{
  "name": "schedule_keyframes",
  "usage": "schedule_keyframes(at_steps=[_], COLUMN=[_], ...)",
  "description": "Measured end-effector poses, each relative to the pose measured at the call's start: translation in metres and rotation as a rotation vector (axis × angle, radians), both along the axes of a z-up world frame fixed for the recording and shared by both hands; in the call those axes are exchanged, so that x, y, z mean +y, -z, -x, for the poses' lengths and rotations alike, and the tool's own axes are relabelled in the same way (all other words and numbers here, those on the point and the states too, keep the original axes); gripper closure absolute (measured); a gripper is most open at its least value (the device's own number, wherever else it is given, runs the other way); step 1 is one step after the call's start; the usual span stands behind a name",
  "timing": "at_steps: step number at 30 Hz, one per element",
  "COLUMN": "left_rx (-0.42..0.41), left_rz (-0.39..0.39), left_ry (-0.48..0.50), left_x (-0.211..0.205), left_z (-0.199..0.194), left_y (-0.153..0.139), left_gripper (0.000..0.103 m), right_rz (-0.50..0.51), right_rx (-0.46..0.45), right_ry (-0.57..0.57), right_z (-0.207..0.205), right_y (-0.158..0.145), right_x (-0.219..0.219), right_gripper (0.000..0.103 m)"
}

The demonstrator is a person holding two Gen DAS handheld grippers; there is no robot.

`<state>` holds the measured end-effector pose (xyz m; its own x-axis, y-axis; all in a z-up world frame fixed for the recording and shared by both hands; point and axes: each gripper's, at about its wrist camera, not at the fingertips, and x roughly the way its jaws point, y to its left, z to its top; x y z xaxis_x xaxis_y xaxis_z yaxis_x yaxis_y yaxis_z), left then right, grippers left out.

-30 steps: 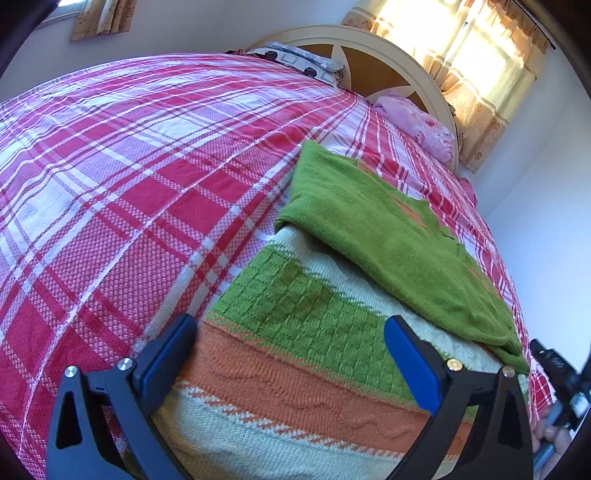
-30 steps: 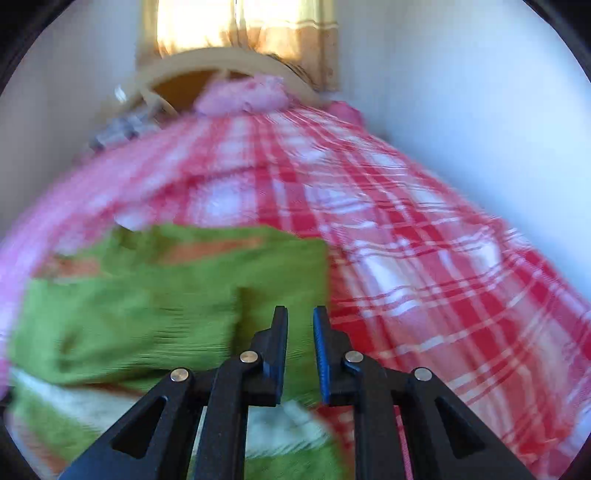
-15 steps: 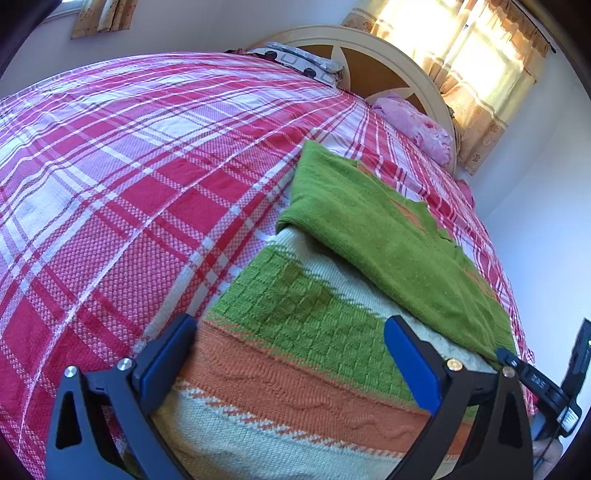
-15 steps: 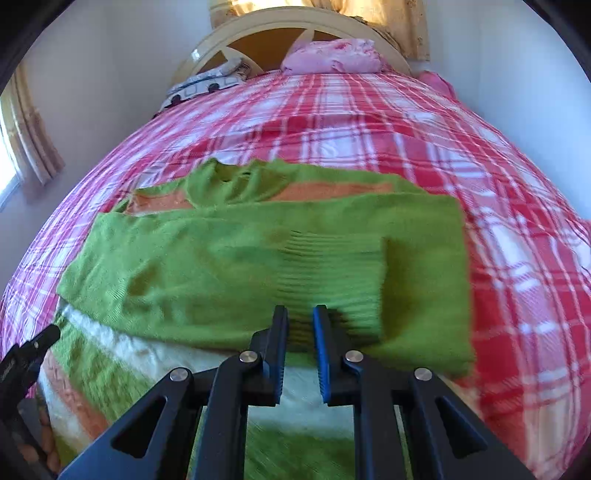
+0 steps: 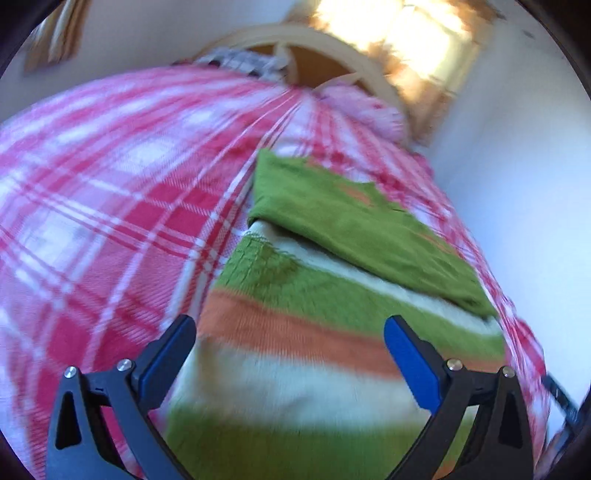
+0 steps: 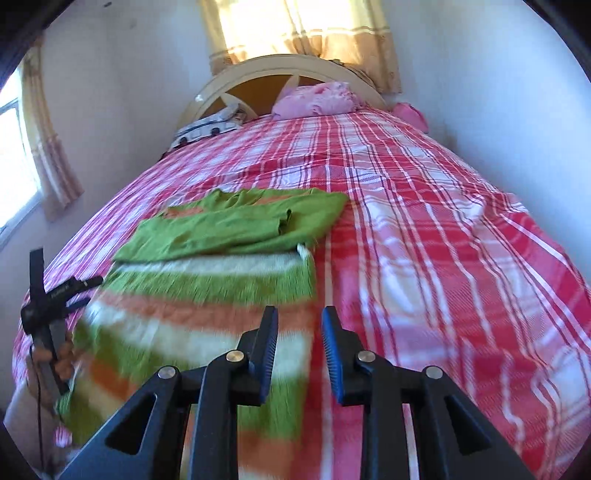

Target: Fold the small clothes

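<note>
Since half a second ago the right gripper point(image 6: 299, 339) has pulled back off the green sleeves and its jaws, then nearly pressed together, now stand apart with a modest gap, holding nothing; the left wrist view has gone blurry with motion. The striped knit sweater point(image 6: 207, 295) lies flat on the bed, its green, cream and orange bands running below and to the left of the right jaws, its right edge just under them. The folded green sleeves point(image 6: 236, 229) rest across its upper part, well ahead of both jaws. In the left wrist view the left gripper point(image 5: 290, 354) has its jaws spread wide, with the sweater point(image 5: 295, 332) between and beyond them, nothing pinched. Around it spreads the red plaid bedspread point(image 6: 424, 240). Only the right wrist view shows the left gripper's body point(image 6: 48, 302) at the sweater's left edge, and sharply the pink pillow point(image 6: 317, 98), the patterned pillow point(image 6: 207, 127), the cream headboard point(image 6: 280, 62) and the curtain point(image 6: 303, 26).
</note>
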<state>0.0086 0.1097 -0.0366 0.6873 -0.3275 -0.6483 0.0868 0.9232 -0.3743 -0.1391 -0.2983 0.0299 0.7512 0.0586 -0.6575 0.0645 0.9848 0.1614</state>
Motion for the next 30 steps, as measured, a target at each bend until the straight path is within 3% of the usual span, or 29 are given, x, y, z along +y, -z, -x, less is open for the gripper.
schedule_keyframes(at_steps=[4,8,11,15,23,30], left_rx=[-0.071,-0.073,-0.059,-0.064,-0.002,-0.012], left_rz=[-0.107,-0.181,-0.135,-0.038,-0.027,0.029], left_ry=[0.128,0.236,0.287,0.319,0.295,0.291], left_x=[0.009,0.017,0.026,0.034,0.041,0.043], left_z=[0.056,0.102,0.131,0.154,0.169,0.182], left_y=[-0.015,-0.009,-0.003,0.003,0.031,0.029], left_gripper=[0.0,0.0,0.0,0.0,0.0,0.0], right_rz=[0.039,0.032,0.005,-0.059,-0.065,-0.061], right_rx=[0.012,0.027,0.041,0.062,0.096,0.131], right_ry=[-0.098,-0.179,-0.21,-0.25,-0.301,-0.315], right_z=[0.039,0.068,0.089,0.111,0.125,0.14], right_y=[0.001,0.011,0.025,0.041,0.054,0.062], right_x=[0.007,0.017,0.023,0.027,0.04,0.05], right_gripper=[0.076,0.069,0.059,0.059,0.059,0.059])
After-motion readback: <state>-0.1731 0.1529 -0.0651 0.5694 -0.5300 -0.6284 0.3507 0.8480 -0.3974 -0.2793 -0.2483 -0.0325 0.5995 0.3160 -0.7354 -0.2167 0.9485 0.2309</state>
